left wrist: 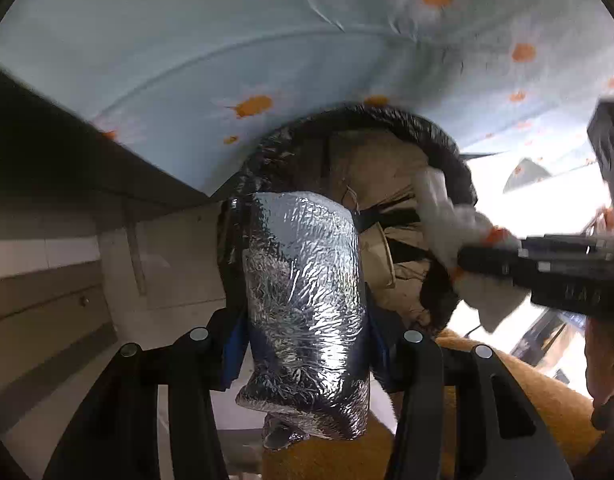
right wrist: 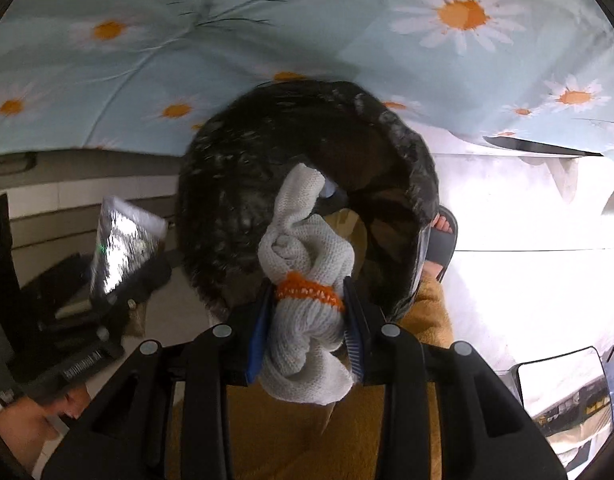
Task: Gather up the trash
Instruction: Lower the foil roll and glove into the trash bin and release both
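Crinkled silver foil pouch (left wrist: 303,312) is being pinched by the left gripper (left wrist: 307,344), while the right gripper (right wrist: 309,316) is clamping a balled white knit glove (right wrist: 307,280) with an orange cuff, both hanging just above the bin. Black liner is lining the trash bin (right wrist: 403,148), which stands beside the daisy-print bed sheet (right wrist: 227,40) and is already holding brown paper bags (left wrist: 379,184). Dropping both pieces in looks like the step left.

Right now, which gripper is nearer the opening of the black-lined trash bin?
Right. The right gripper, clamping a knit glove, sits over the trash bin opening. The left gripper, holding a foil bag, is beside its rim.
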The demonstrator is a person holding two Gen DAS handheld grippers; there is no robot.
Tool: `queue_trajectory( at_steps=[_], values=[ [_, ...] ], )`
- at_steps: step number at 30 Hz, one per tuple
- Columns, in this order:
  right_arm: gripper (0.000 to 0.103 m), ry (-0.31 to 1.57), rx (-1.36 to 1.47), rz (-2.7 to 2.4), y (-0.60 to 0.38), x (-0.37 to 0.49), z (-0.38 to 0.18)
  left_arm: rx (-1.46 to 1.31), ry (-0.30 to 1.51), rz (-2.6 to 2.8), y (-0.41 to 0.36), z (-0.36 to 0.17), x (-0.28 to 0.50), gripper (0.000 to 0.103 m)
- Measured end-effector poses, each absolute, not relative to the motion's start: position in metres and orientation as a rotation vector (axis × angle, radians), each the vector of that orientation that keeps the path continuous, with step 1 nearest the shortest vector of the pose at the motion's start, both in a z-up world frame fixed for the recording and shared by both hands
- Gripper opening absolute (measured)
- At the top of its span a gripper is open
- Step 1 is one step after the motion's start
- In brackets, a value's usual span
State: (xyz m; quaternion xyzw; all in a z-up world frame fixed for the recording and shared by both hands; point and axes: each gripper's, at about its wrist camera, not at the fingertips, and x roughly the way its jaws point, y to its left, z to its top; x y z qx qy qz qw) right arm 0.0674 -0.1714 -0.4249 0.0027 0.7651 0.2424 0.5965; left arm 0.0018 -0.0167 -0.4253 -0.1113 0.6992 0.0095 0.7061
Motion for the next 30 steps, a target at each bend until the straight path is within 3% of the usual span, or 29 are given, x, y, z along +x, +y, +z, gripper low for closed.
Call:
queue_trajectory(
  at_steps=[18,21,23,24,30],
  values=[
    [0.037,1.846,0.031,0.466,-0.179,0.078,-0.457,-0.280,1.647,0.059,-0.026,-0.469,0.011,0.050],
    [0.044,1.877,0.082,0.458,-0.182,0.075,-0.458,-0.342,1.661,0.063,-0.023,-0.473,0.012,0.074],
    [0.059,1.874,0.083,0.448,-0.182,0.072,-0.458,-0.370,1.655,0.071,-0.020,-0.473,0.010,0.075],
    [0.061,1.873,0.078,0.432,-0.181,0.069,-0.460,-0.387,1.656,0.067,-0.021,-0.472,0.010,0.075],
    [0.061,1.847,0.052,0.464,-0.179,0.065,-0.448,-0.354,1.671,0.078,-0.022,-0.468,0.009,0.075]
  ],
)
